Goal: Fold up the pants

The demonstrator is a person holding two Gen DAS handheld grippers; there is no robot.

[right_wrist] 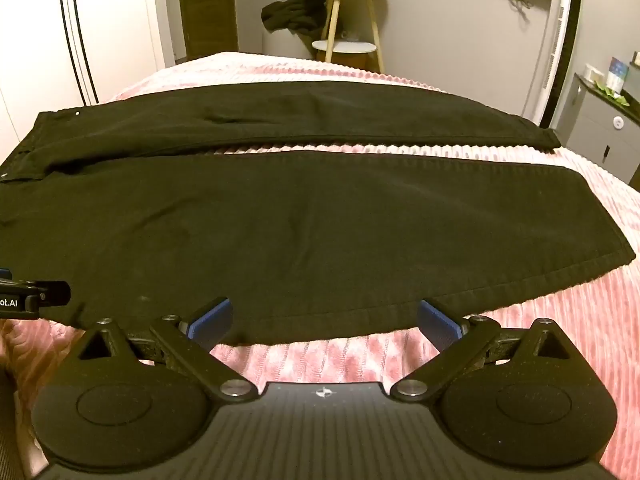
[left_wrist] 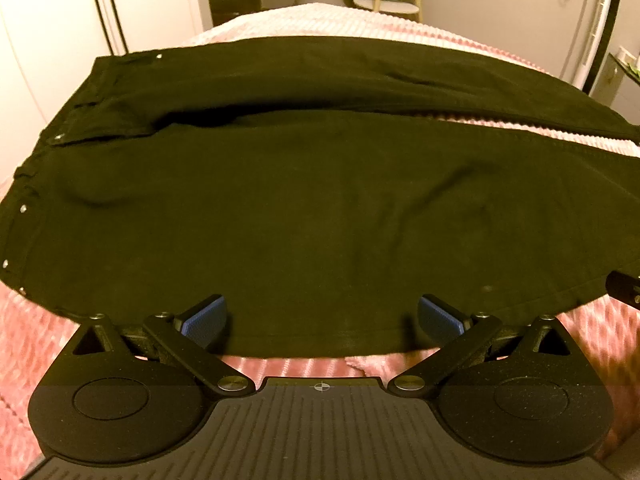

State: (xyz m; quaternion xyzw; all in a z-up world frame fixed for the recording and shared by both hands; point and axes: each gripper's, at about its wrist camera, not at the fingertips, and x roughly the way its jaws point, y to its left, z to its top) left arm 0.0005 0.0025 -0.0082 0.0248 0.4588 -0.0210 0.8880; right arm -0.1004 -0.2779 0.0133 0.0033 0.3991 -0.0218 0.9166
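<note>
Black pants lie flat across a pink ribbed bedspread, waistband at the left, legs running right with a narrow gap between them. They also show in the right wrist view, leg hems at the right. My left gripper is open and empty, its blue pads over the near edge of the near leg. My right gripper is open and empty at the same near edge, further right, near the hem. Each gripper's side shows at the edge of the other's view.
The bedspread covers the bed all around the pants. Beyond the bed stand a white wardrobe, a small round wooden side table with dark clothes draped beside it, and a grey cabinet at the right.
</note>
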